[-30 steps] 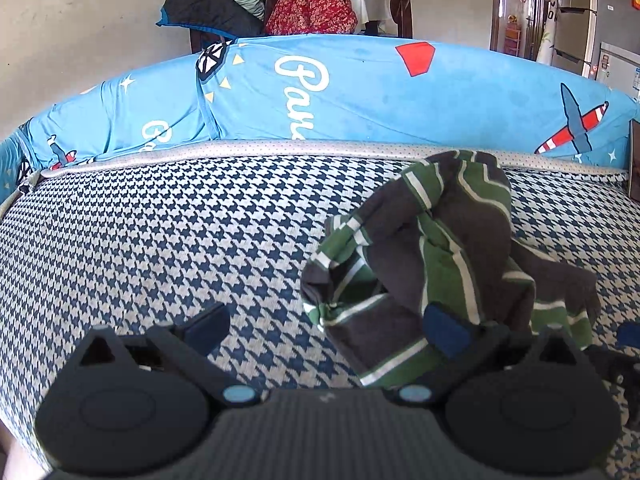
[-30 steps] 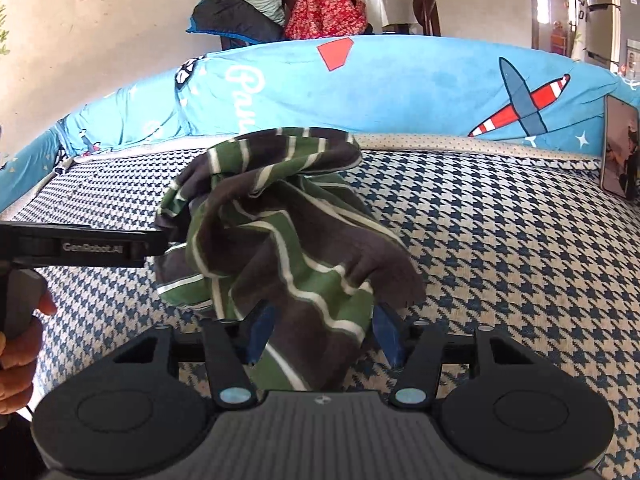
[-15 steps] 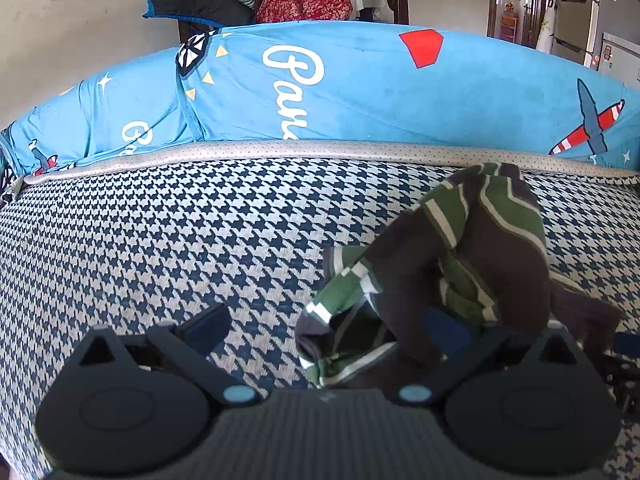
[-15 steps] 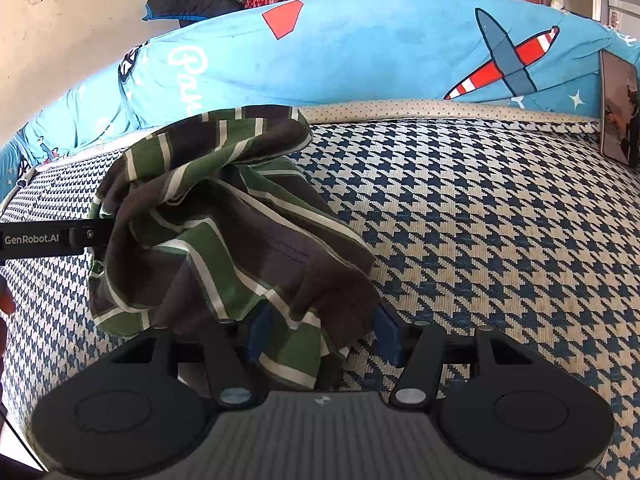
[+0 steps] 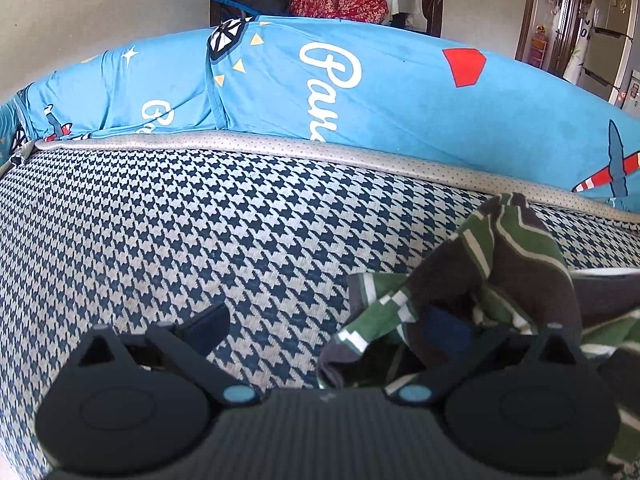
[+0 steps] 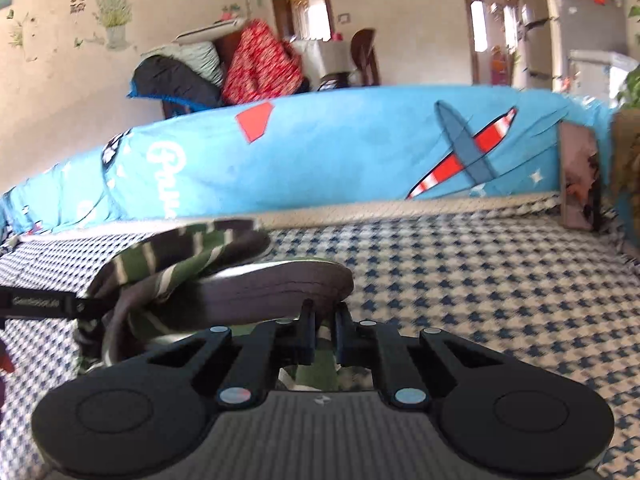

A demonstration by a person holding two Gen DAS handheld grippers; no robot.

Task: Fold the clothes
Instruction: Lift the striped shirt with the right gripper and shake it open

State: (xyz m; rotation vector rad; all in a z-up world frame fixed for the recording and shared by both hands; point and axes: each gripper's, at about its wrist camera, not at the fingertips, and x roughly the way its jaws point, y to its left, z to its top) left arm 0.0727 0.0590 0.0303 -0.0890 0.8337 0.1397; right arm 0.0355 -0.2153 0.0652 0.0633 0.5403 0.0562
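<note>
1. Your striped garment (image 6: 224, 280) lies bunched on the houndstooth cover (image 6: 500, 280), near the blue bolster (image 6: 340, 152)
2. Your right gripper (image 6: 323, 334) has just been closing and now pinches a fold of it
3. Your left gripper (image 5: 332, 330) stands spread, cloth draped against its right finger (image 5: 452, 330), nothing pinched

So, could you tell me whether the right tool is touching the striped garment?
Touching. In the right wrist view the right tool has just closed its jaws on a fold of the striped garment.
</note>
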